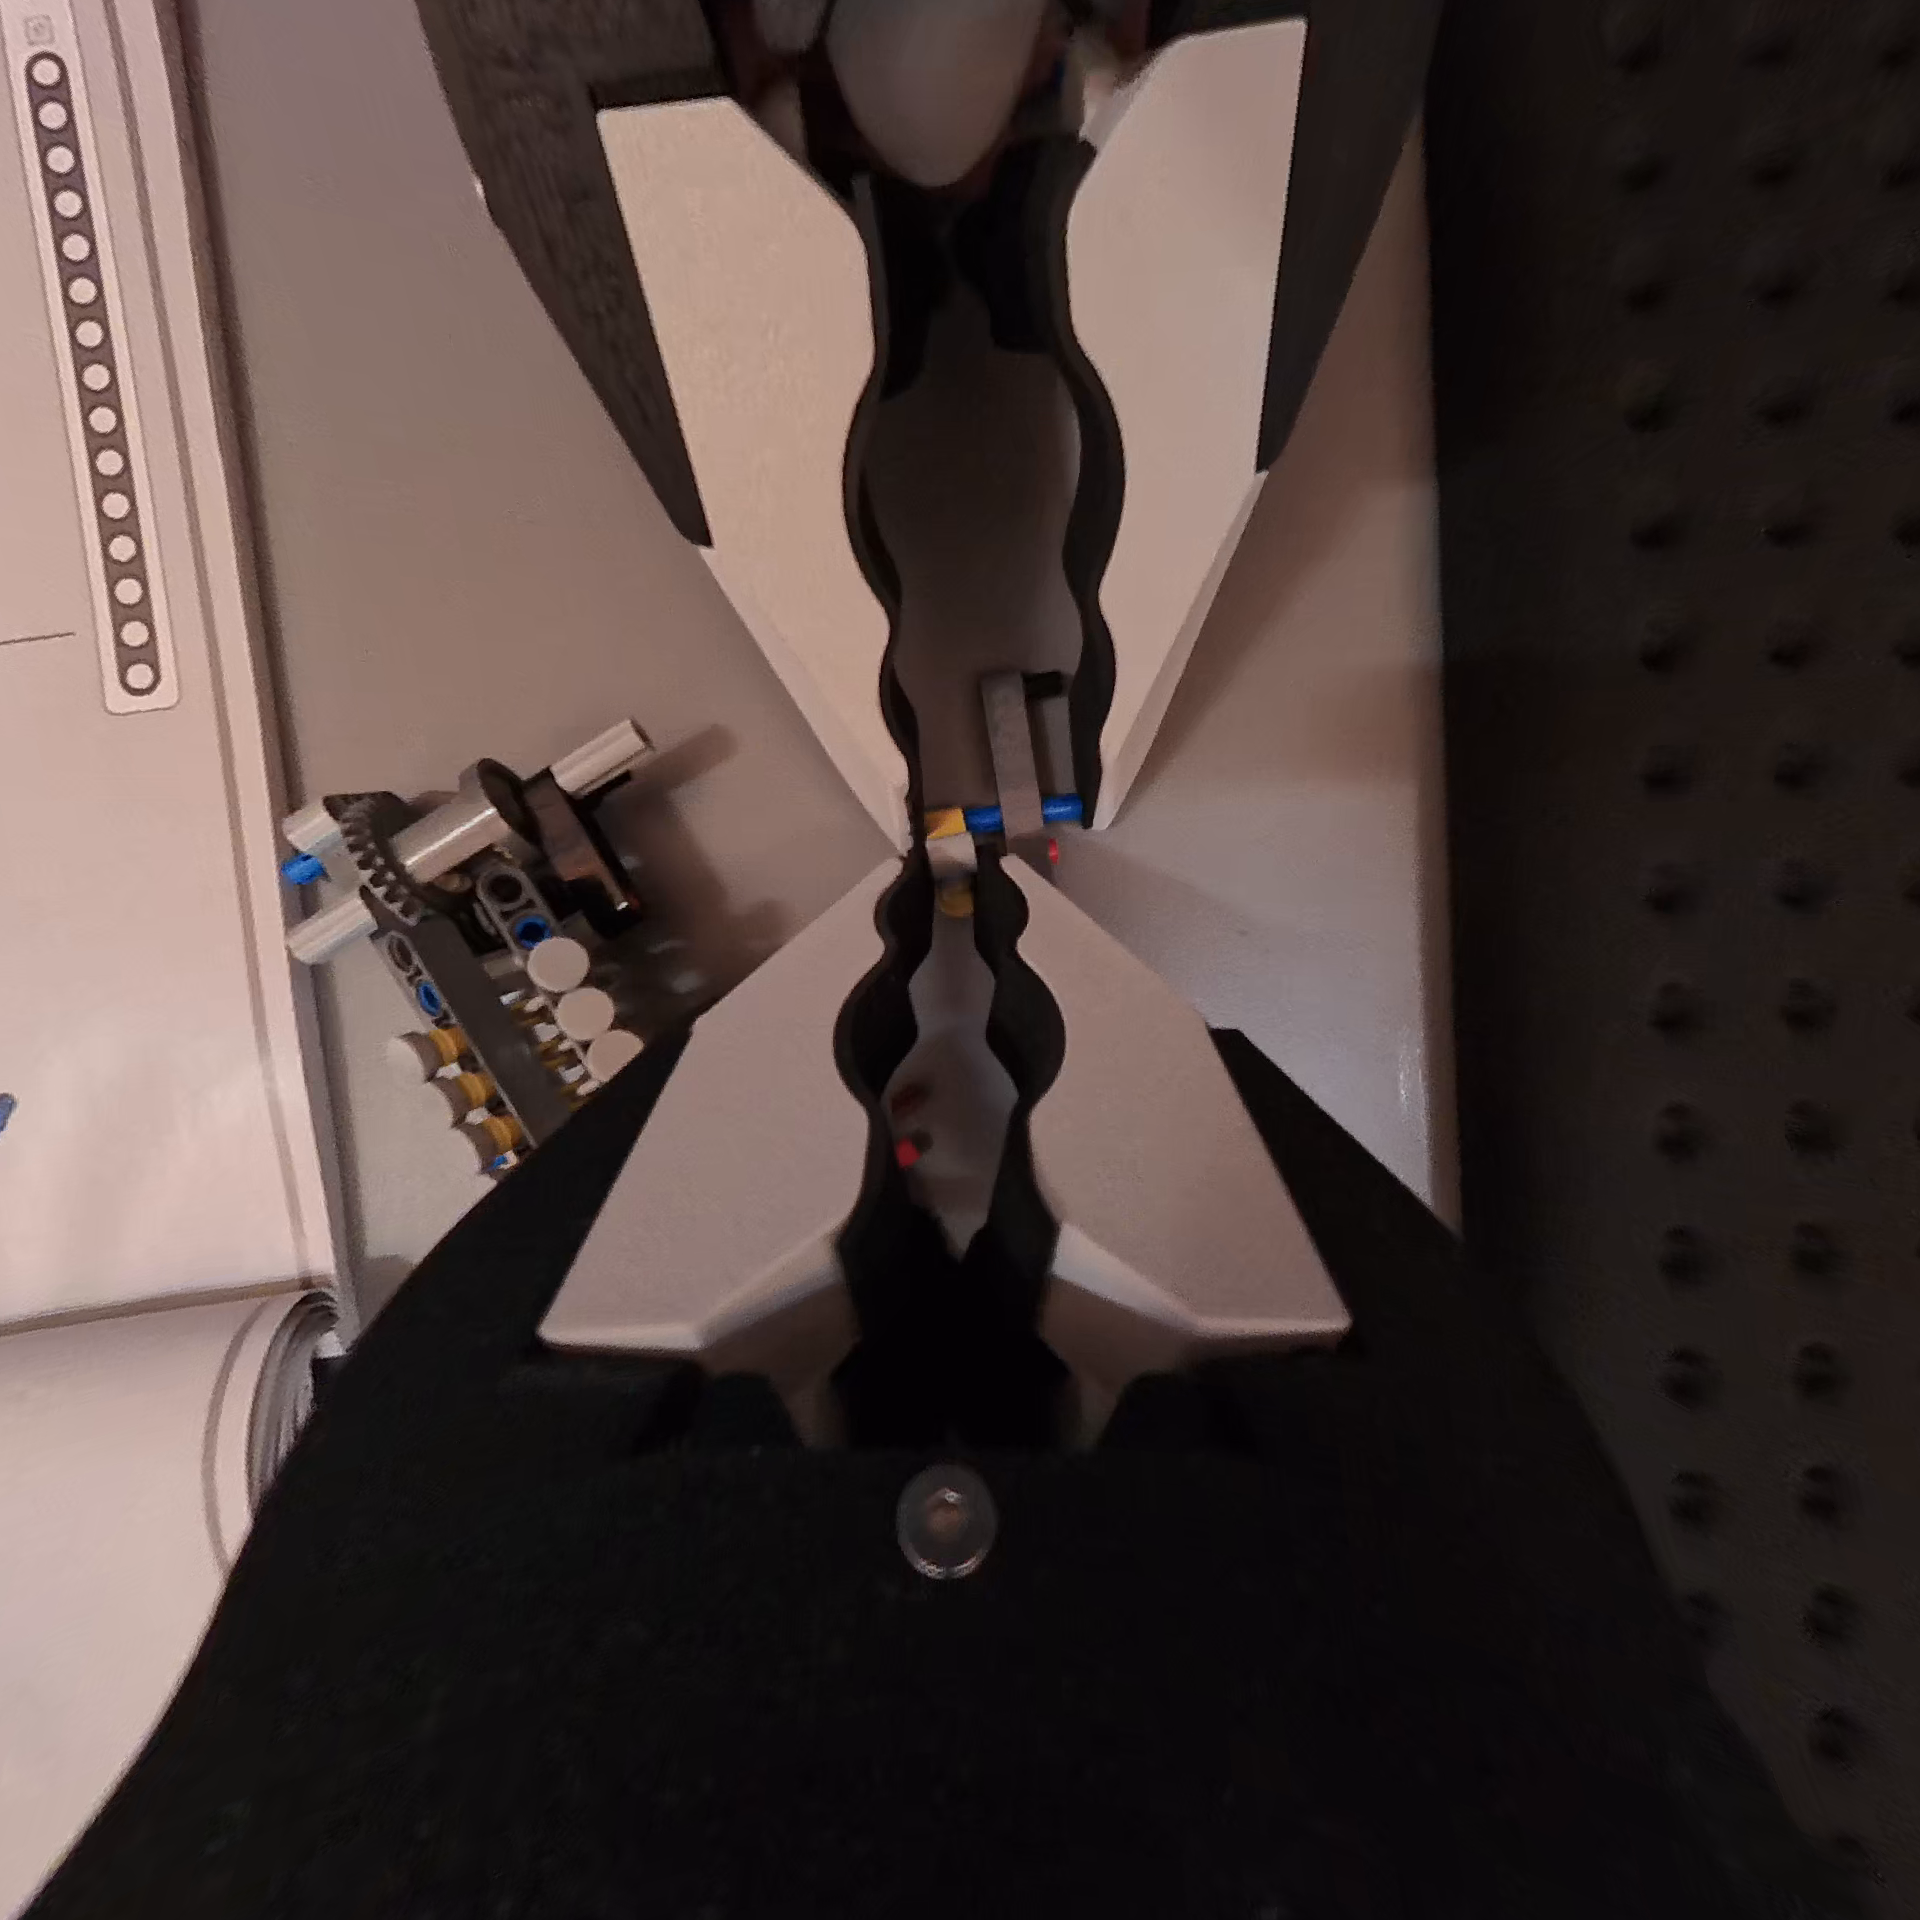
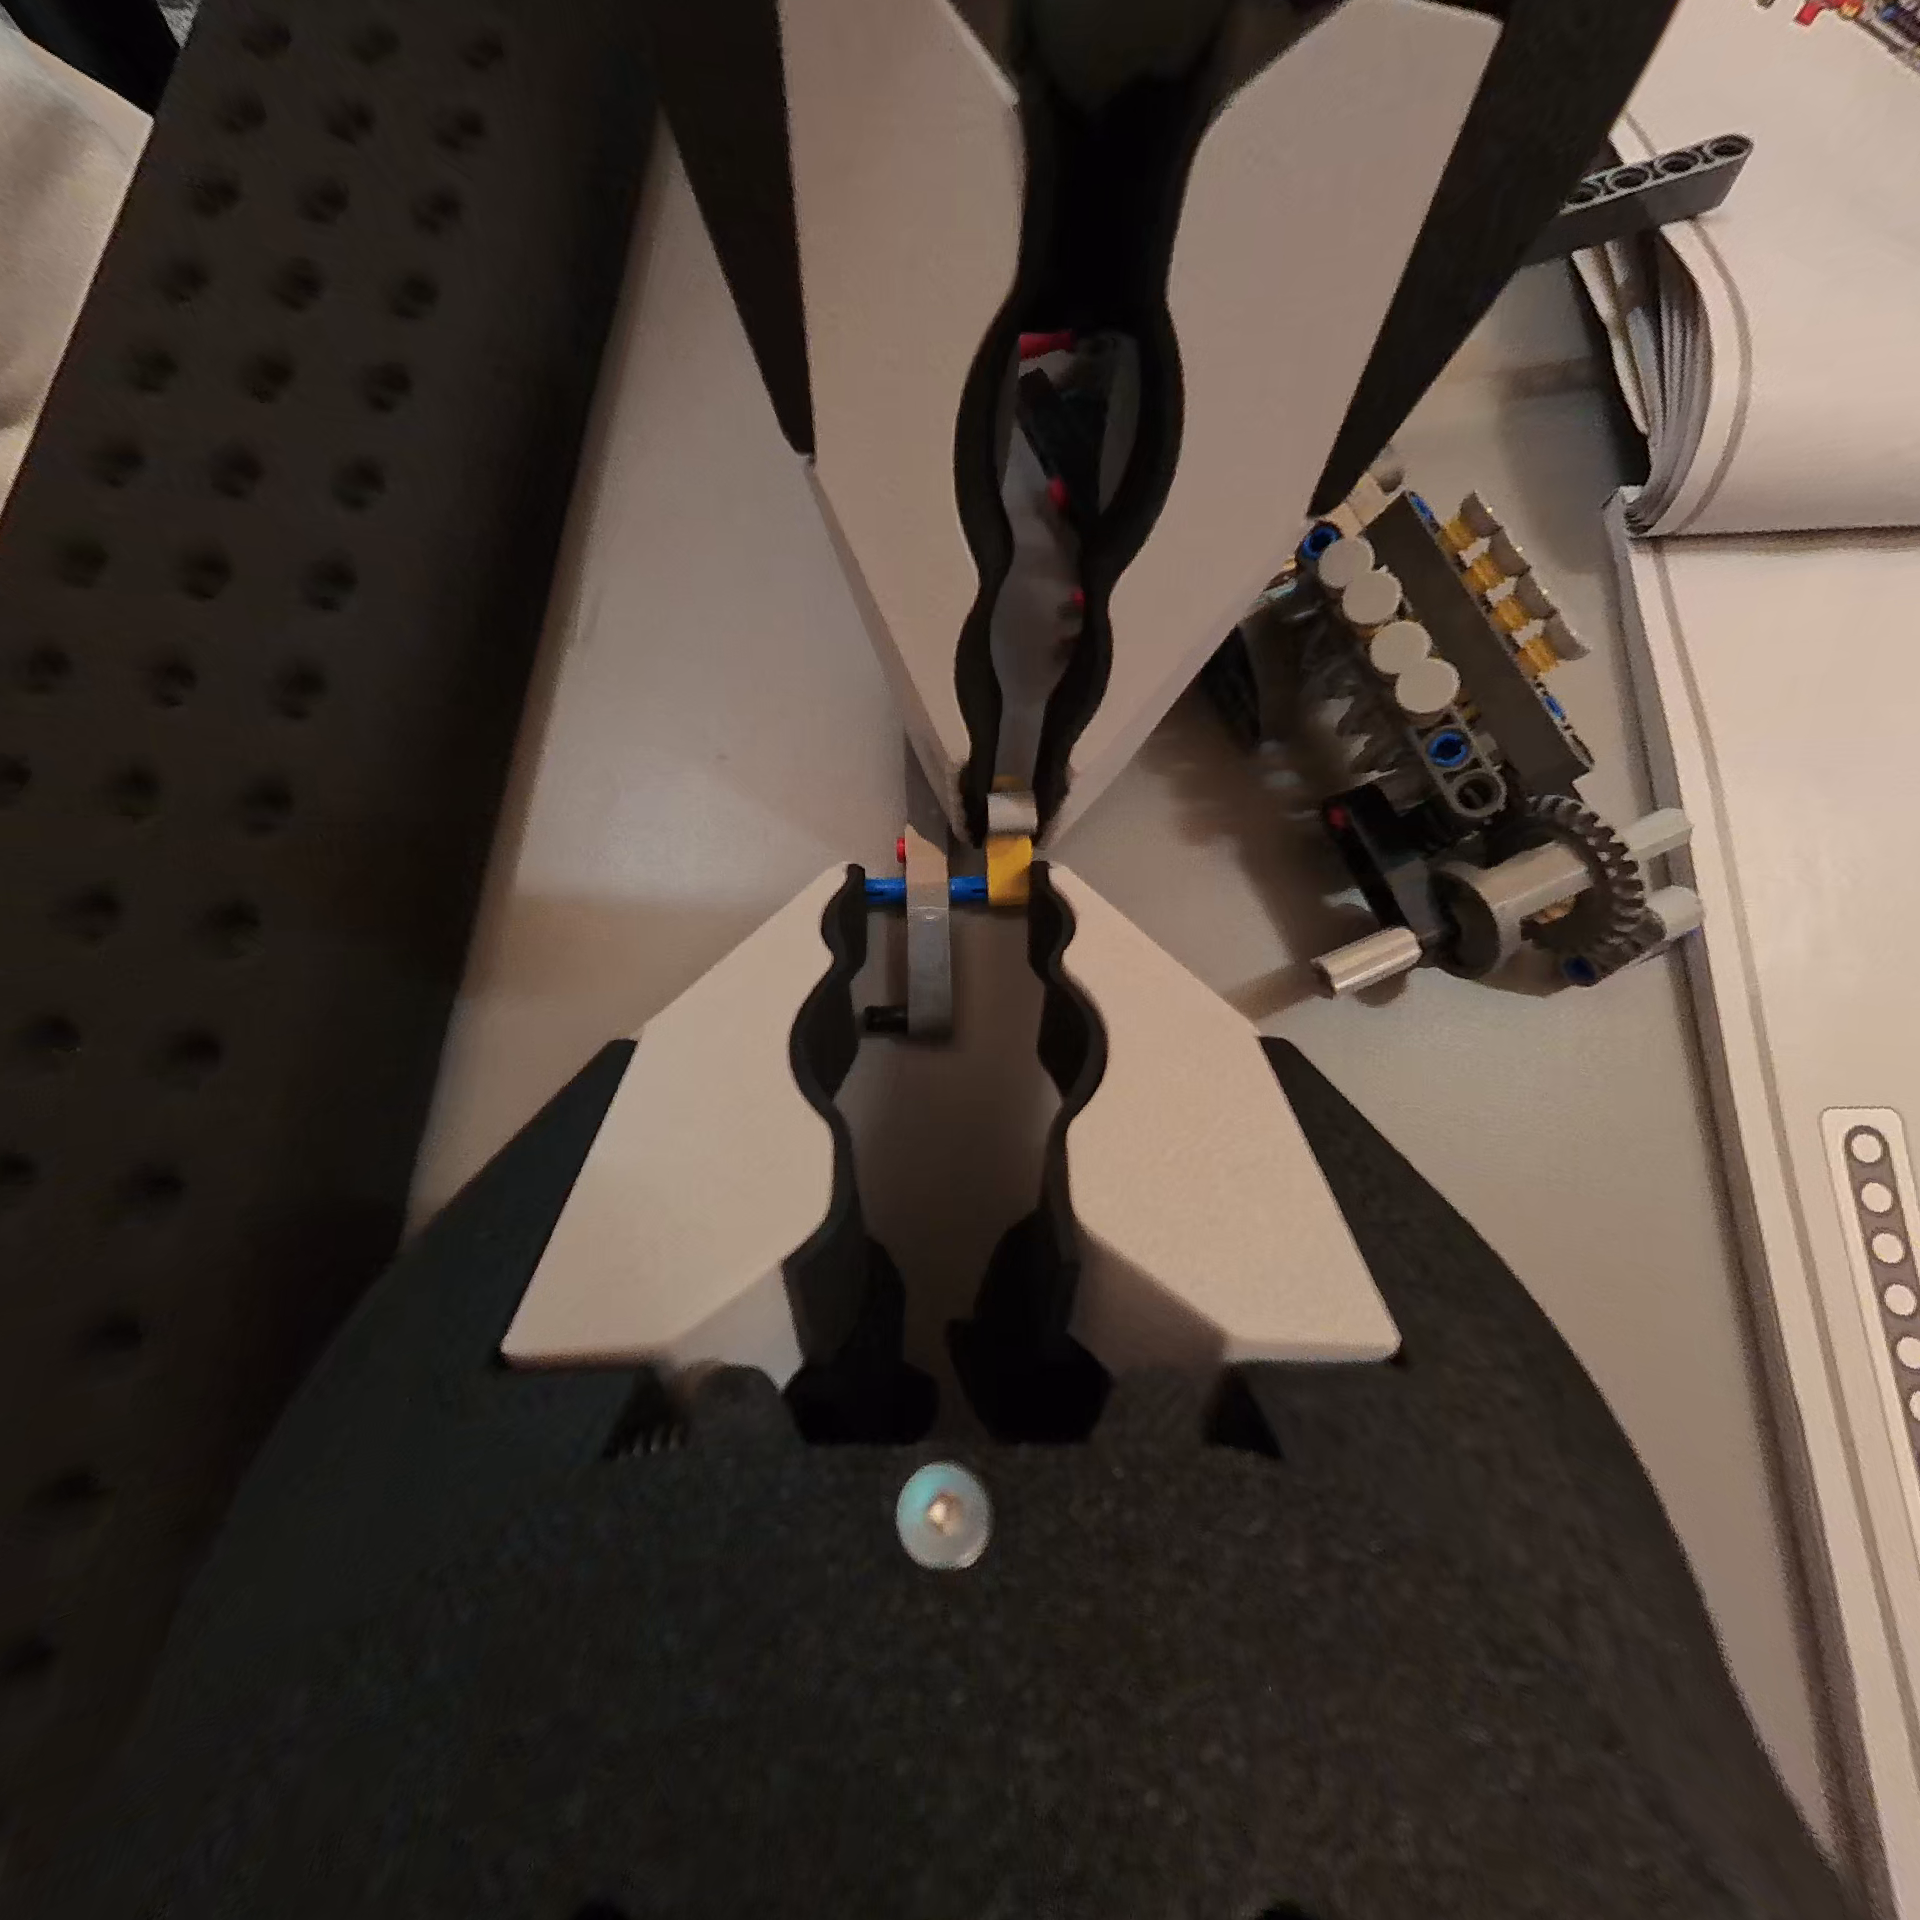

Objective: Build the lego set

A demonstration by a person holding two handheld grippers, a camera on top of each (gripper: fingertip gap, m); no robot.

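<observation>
The left gripper (image 1: 951, 868) clenched a grey connector (image 2: 1010, 814), while the right gripper (image 2: 945, 888) grasped the blue axle (image 2: 883, 888) lengthwise. They met tip to tip above the table (image 2: 1351, 1091), left of the engine assembly (image 2: 1455, 748). Seating the axle's yellow bush (image 2: 1006, 873) seemingly needed a straight, aligned push.

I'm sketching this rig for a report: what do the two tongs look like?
Both match. Left tongs and right tongs have a black textured body, pale wedge-shaped fingers lined with wavy black pads, and a clear round button with a screw. No cables show.
</observation>
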